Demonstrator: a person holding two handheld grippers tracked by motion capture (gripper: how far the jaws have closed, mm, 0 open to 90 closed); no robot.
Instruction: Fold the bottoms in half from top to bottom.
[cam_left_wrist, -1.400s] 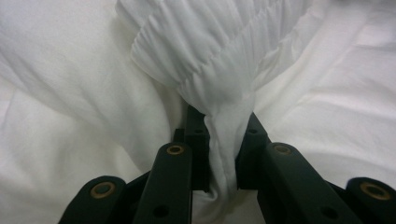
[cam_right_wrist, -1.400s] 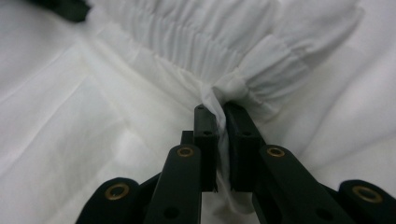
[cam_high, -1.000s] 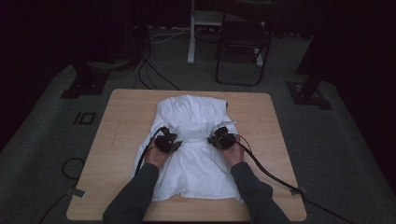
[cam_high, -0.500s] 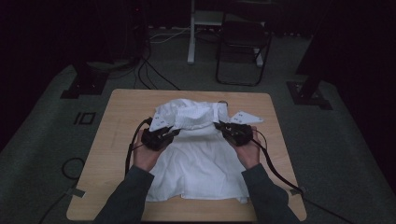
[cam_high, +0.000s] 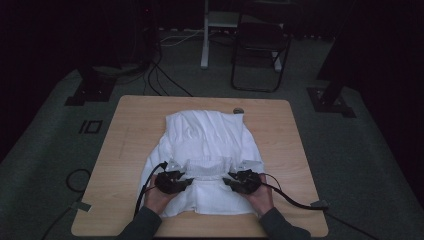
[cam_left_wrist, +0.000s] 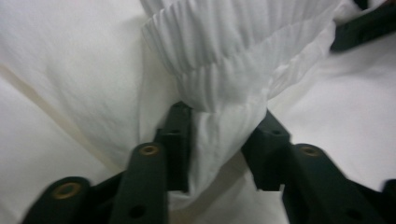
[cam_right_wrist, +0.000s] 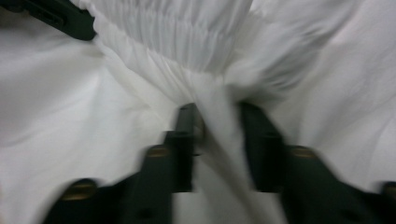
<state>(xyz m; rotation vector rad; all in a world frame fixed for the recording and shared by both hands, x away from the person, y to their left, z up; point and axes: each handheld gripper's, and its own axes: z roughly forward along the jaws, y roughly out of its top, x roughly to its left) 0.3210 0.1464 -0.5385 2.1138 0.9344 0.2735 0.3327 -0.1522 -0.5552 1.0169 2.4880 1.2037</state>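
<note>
A white garment (cam_high: 207, 135) lies spread on the wooden table (cam_high: 130, 130), its ribbed band (cam_high: 210, 167) folded over toward the near edge. My left gripper (cam_high: 186, 183) sits at the band's left end and my right gripper (cam_high: 227, 182) at its right end, tips facing each other. In the left gripper view the jaws (cam_left_wrist: 224, 123) stand apart with a loose bunch of ribbed cloth (cam_left_wrist: 224, 60) between them. In the blurred right gripper view a strip of cloth (cam_right_wrist: 196, 37) runs between the parted jaws (cam_right_wrist: 217, 119). Both pairs of jaws have just been opening.
A small dark round object (cam_high: 238, 110) lies at the table's far edge. Beyond the table stand a dark chair (cam_high: 260, 55), a white post (cam_high: 205, 35) and floor cables (cam_high: 160, 75). Stand bases (cam_high: 90, 90) (cam_high: 330, 100) flank the table. Bare wood borders the garment.
Both hands came back toward the near edge, laying the lifted ribbed edge down over the garment's front part. The jaws of both grippers have parted.
</note>
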